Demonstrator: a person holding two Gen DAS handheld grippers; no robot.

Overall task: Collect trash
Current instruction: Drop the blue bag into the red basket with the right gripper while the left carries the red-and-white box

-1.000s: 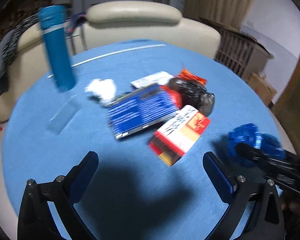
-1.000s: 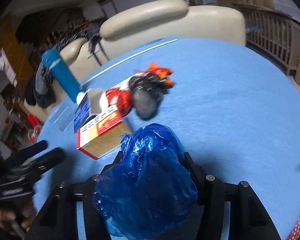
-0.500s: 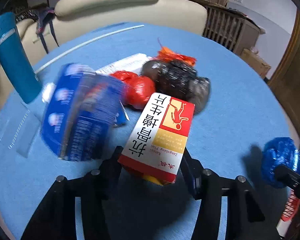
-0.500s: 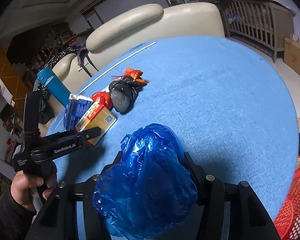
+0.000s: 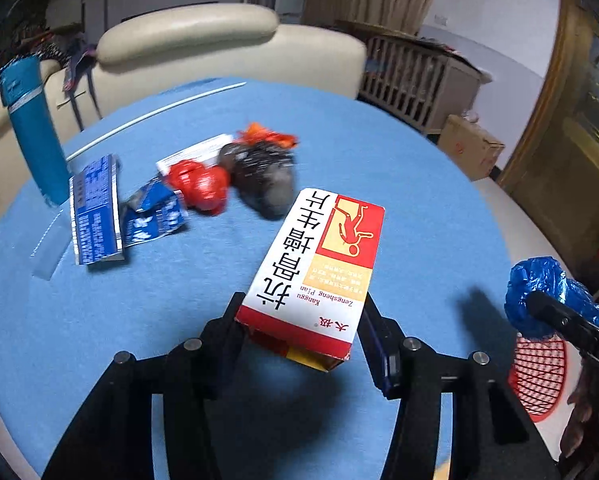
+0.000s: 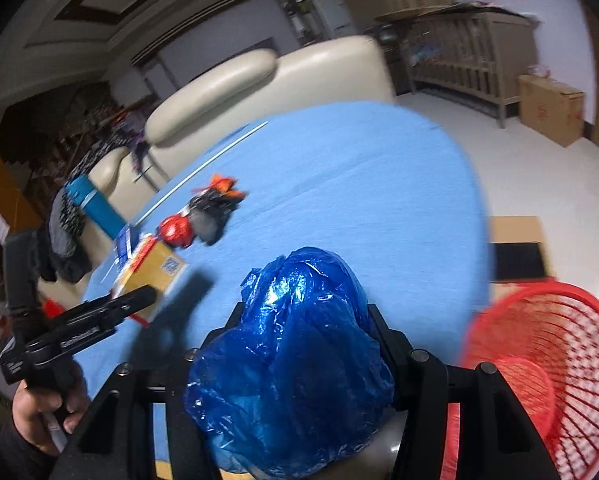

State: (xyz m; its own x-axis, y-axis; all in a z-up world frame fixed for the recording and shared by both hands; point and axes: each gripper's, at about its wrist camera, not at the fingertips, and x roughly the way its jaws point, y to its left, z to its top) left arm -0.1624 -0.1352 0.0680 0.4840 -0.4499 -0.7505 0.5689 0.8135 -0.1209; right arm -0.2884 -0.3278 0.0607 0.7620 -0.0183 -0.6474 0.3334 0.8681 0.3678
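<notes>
The red-and-white cardboard medicine box (image 5: 316, 270), a second ago lying on the blue desk (image 5: 379, 152), now hangs above it gripped in the left gripper's (image 5: 299, 334) just-closed jaws, while the right gripper (image 6: 299, 344) clamps a crumpled blue plastic bag (image 6: 295, 356) near the red mesh basket (image 6: 539, 380).

Both views: indoor artificial light, cool and moderately dim; room corners behind the sofa (image 5: 203, 52) fall to near black, fisheye vignette black at all frame edges with strong barrel bending. Motion blur smears the far clutter and the red basket (image 6: 539, 364); the medicine box (image 5: 319, 264) stays sharp. Soft dark shadows lie on the blue tablecloth (image 5: 399, 168) beneath the gripper fingers; specular glints on the blue plastic bag (image 6: 295, 364).
</notes>
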